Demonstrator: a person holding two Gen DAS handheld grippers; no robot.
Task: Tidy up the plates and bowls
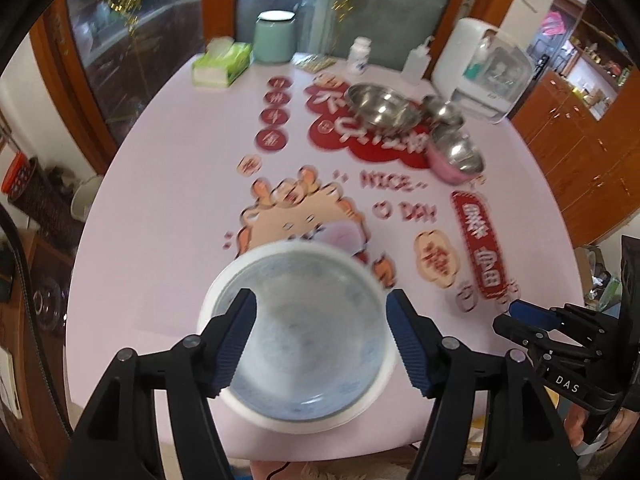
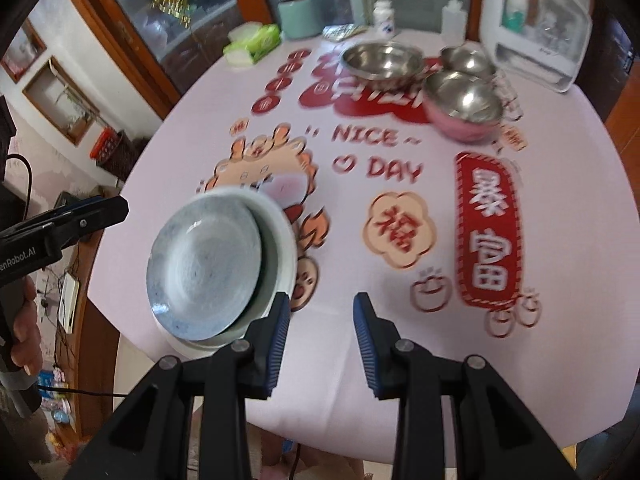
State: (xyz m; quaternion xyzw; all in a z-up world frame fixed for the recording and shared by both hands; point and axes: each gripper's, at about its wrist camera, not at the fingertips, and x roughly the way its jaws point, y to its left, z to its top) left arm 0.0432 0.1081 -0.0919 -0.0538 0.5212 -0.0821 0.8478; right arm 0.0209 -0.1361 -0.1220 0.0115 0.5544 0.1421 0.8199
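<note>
A stack of white and blue-glazed plates [image 1: 298, 336] sits near the table's front edge; in the right wrist view [image 2: 212, 268] it lies to the left. My left gripper [image 1: 322, 340] is open, its jaws wide on either side of the stack, just above it. My right gripper [image 2: 322, 334] is open and empty over bare tablecloth, just right of the stack. A large steel bowl [image 1: 380, 109], a small steel bowl [image 1: 442, 110] and a pink-sided steel bowl [image 1: 456, 156] stand at the far right.
The round table [image 2: 400, 380] has a pink printed cloth. At the back stand a tissue box [image 1: 222, 63], a green canister [image 1: 276, 36], a white bottle [image 1: 360, 55], a pump bottle [image 1: 418, 60] and a white appliance [image 1: 480, 68]. Wooden cabinets lie beyond.
</note>
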